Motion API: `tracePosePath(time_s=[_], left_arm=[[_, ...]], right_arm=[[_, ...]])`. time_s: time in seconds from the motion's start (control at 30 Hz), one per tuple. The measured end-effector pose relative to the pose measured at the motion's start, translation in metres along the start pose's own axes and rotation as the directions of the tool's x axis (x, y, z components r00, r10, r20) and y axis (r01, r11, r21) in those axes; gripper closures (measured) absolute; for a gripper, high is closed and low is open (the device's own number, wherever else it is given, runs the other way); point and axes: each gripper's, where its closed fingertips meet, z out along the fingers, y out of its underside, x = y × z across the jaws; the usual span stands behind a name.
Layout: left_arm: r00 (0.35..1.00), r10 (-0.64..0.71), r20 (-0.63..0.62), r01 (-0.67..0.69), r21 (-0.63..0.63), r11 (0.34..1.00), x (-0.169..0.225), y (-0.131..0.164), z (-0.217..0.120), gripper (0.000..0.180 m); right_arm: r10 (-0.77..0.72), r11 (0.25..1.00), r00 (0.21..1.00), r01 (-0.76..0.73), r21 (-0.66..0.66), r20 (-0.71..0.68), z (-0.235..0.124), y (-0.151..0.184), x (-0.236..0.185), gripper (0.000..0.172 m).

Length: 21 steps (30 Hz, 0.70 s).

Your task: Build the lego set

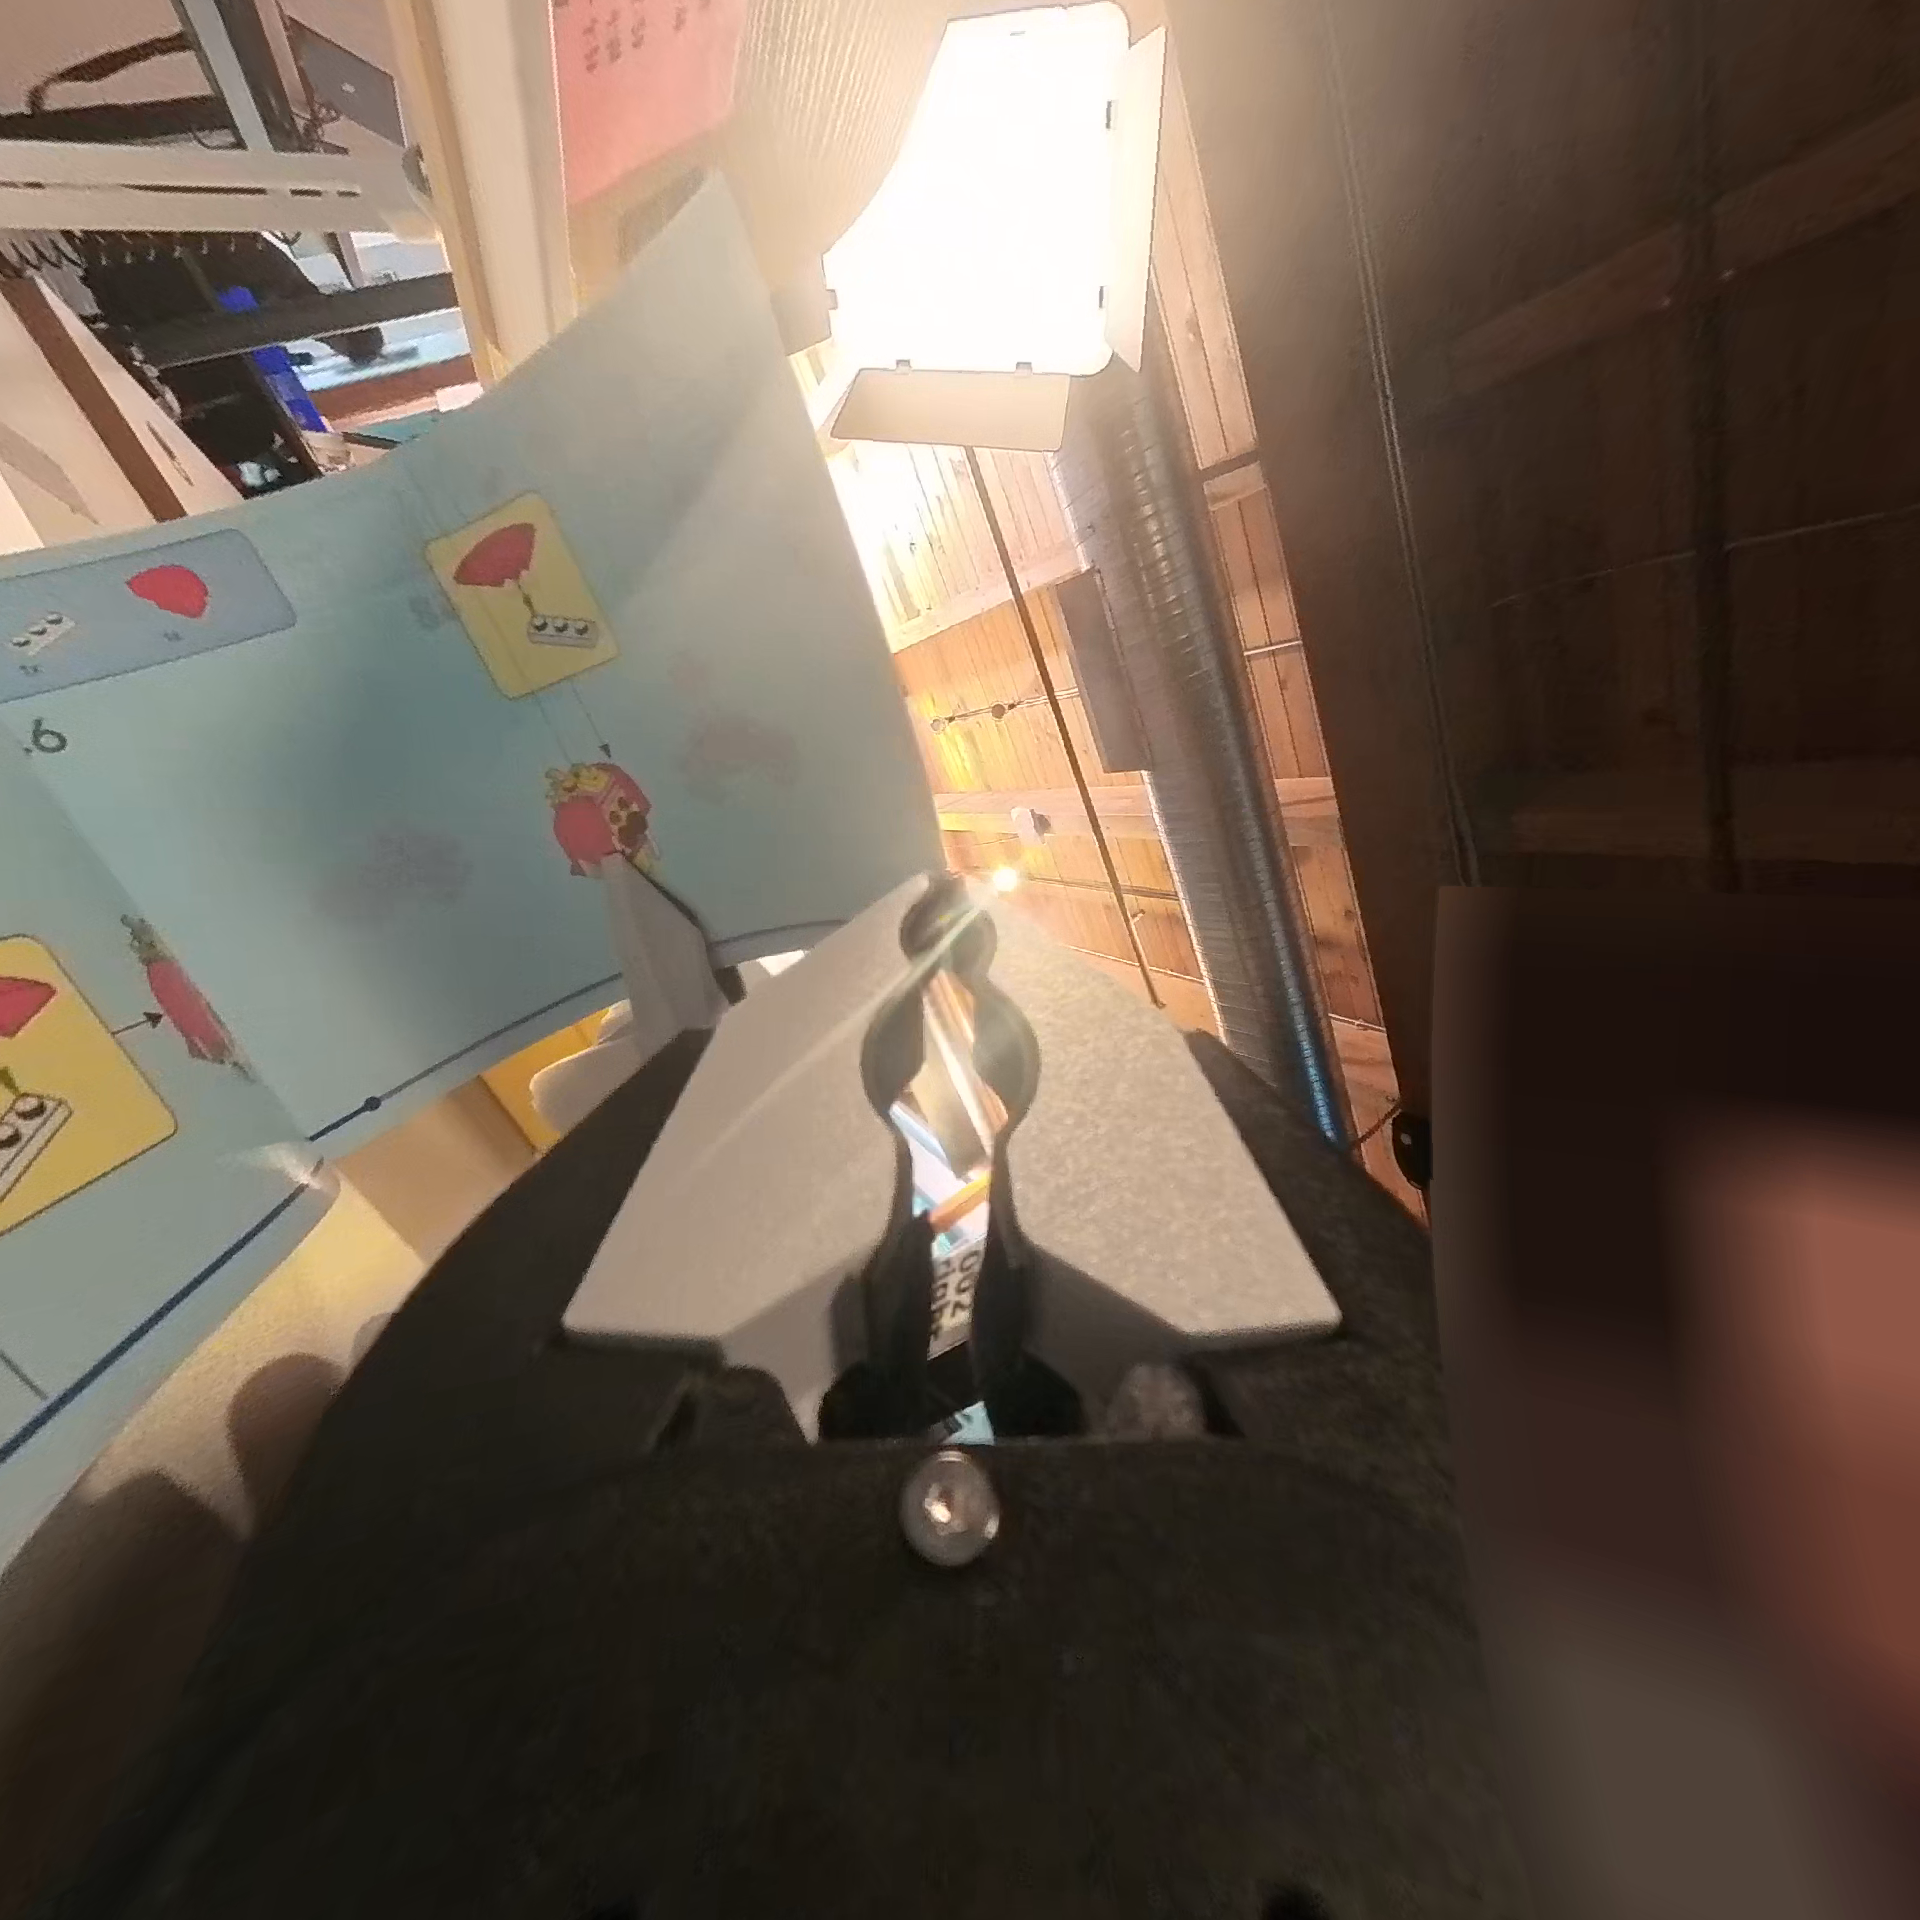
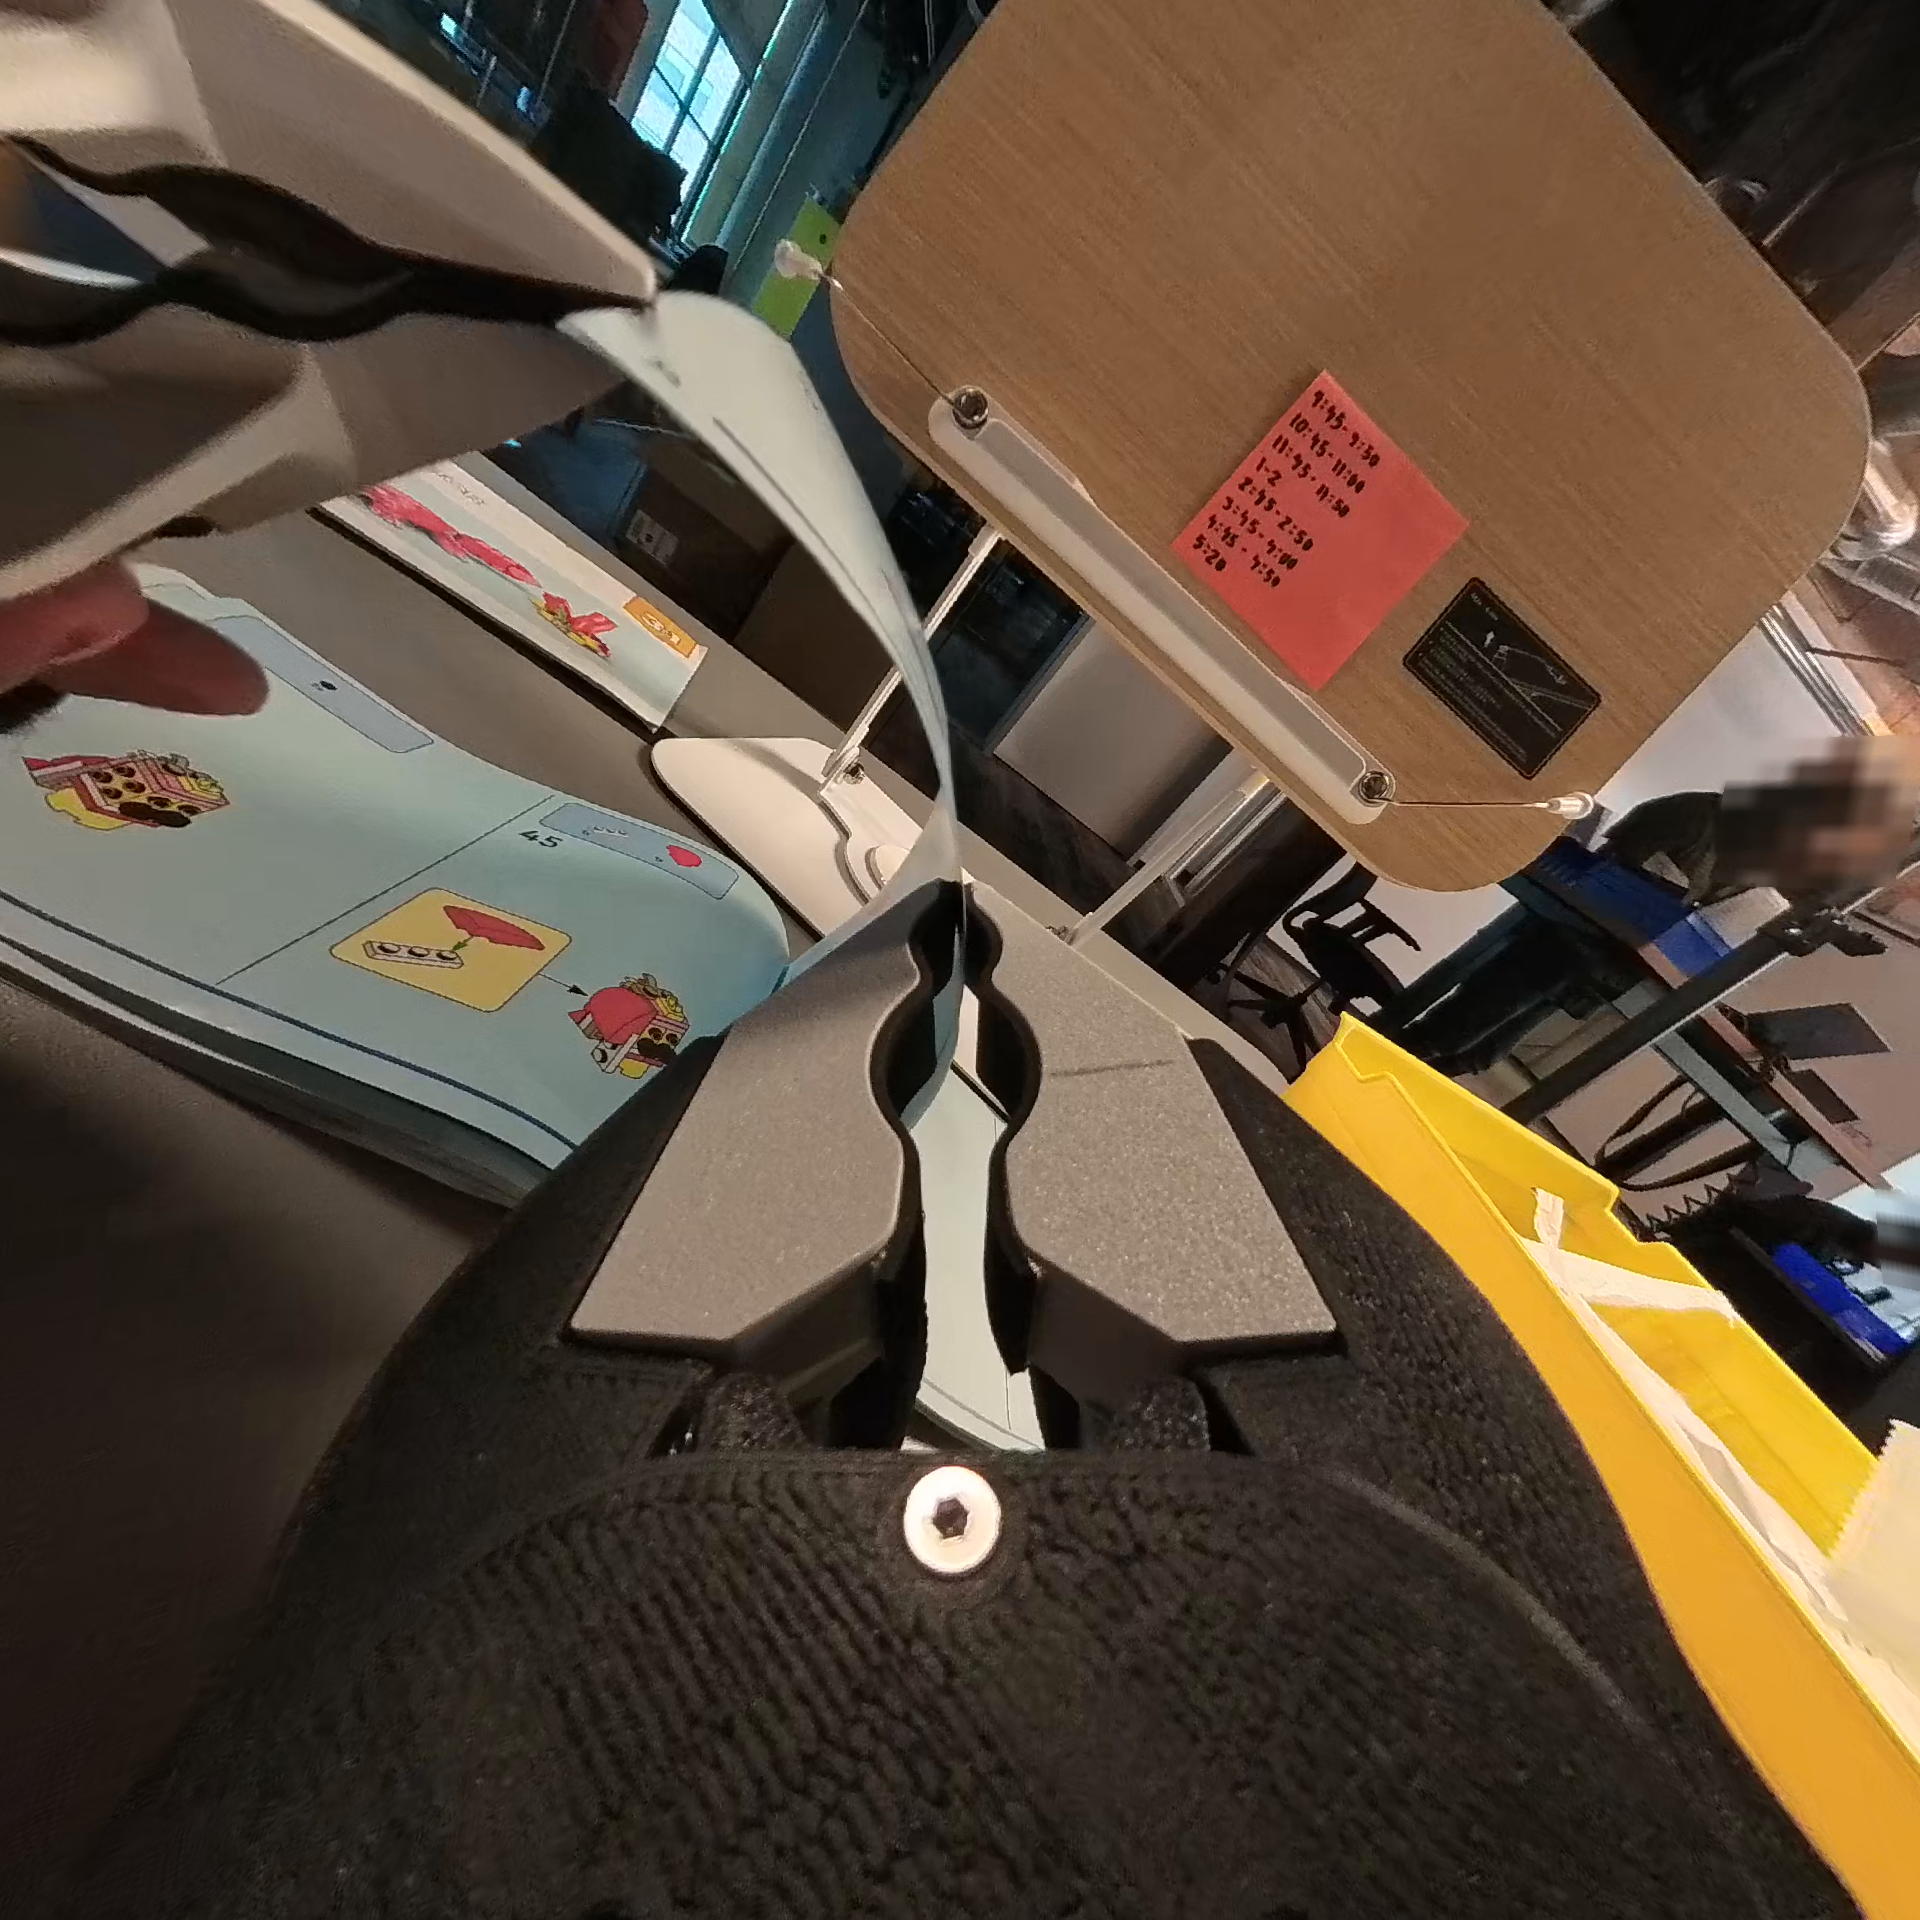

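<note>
The light blue instruction booklet lies open on the dark table. One of its pages is lifted and curls upward. My right gripper is shut on the lower edge of this page, which passes between its fingertips. My left gripper shows at the upper left of the right wrist view, shut on the page's upper end. In the left wrist view the page stands to the left with its building steps facing me. My left gripper is shut at its corner, and the right gripper pinches its bottom edge.
A yellow bin with white bags stands at the right. A wooden board with a pink note rises on a white base behind the booklet. A second leaflet lies farther back. A finger rests by the booklet. A bright lamp glares overhead. The grippers' ends are close to 10 centimetres from one another.
</note>
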Motion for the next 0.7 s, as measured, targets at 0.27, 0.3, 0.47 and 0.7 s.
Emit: tracePosePath(time_s=[0.27, 0.3, 0.47, 0.7], left_arm=[[0.998, -0.014, -0.054, 0.013, -0.023, 1.0, 0.006, 0.0064, 0.007, 0.18], [0.998, -0.014, -0.063, 0.013, -0.026, 1.0, 0.0072, 0.0072, 0.0078, 0.18], [0.997, -0.009, -0.083, 0.006, -0.03, 1.0, 0.0102, 0.0088, 0.0096, 0.18], [0.997, -0.003, -0.075, 0.002, -0.018, 1.0, 0.0086, 0.0072, 0.0096, 0.176]], right_arm=[[-0.008, 1.0, 1.0, 0.008, 0.006, 0.013, -0.0003, -0.0012, -0.0029, 0.172], [-0.008, 1.0, 1.0, 0.008, 0.006, 0.016, -0.0003, -0.0012, -0.0035, 0.172], [-0.015, 1.0, 1.0, 0.015, 0.01, 0.027, -0.0005, -0.0021, -0.0058, 0.172], [-0.016, 1.0, 0.999, 0.016, 0.011, 0.036, -0.0005, -0.0022, -0.0073, 0.172]])
